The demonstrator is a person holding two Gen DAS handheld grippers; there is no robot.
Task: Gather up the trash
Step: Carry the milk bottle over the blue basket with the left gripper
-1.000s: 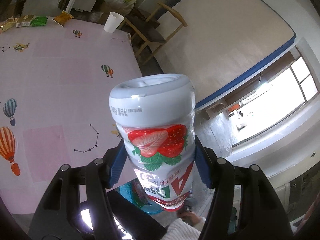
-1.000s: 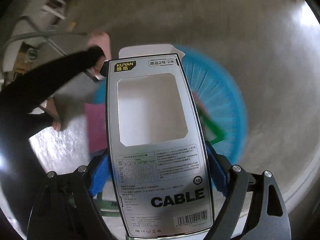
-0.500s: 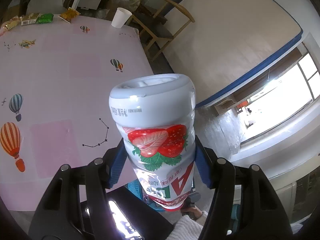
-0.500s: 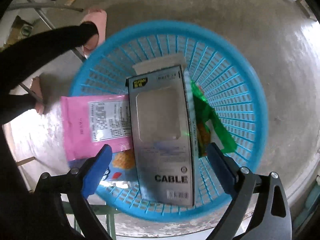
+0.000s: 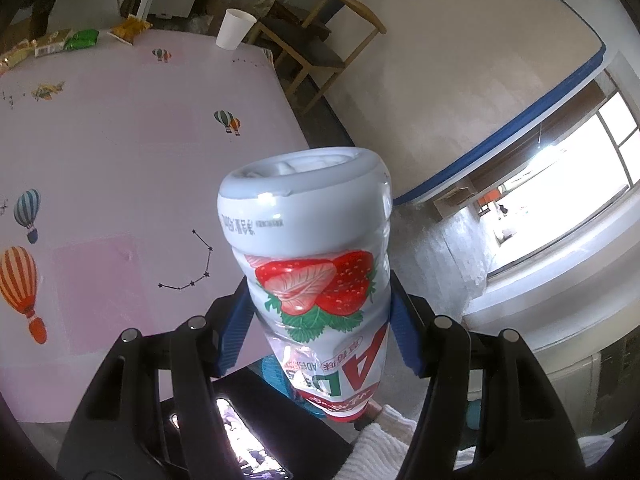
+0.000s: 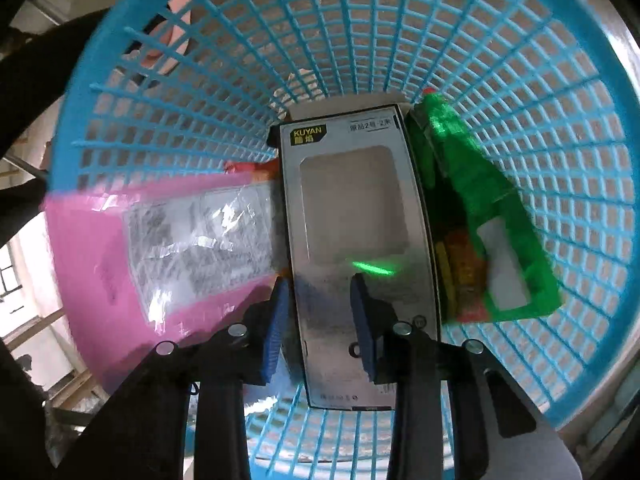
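My left gripper is shut on a white strawberry drink bottle, held upside down above the edge of the pink table. In the right wrist view a grey cable box lies in the blue plastic basket, between a pink packet and a green wrapper. My right gripper hovers just over the box with its fingers partly apart and empty.
On the table's far edge stand a white paper cup and several snack wrappers. A wooden chair stands behind the table. A person's dark sleeve shows left of the basket.
My right gripper let go of the cable box, which dropped into the basket; the gripper then moved down close to it and its fingers narrowed. The left gripper kept holding the bottle.
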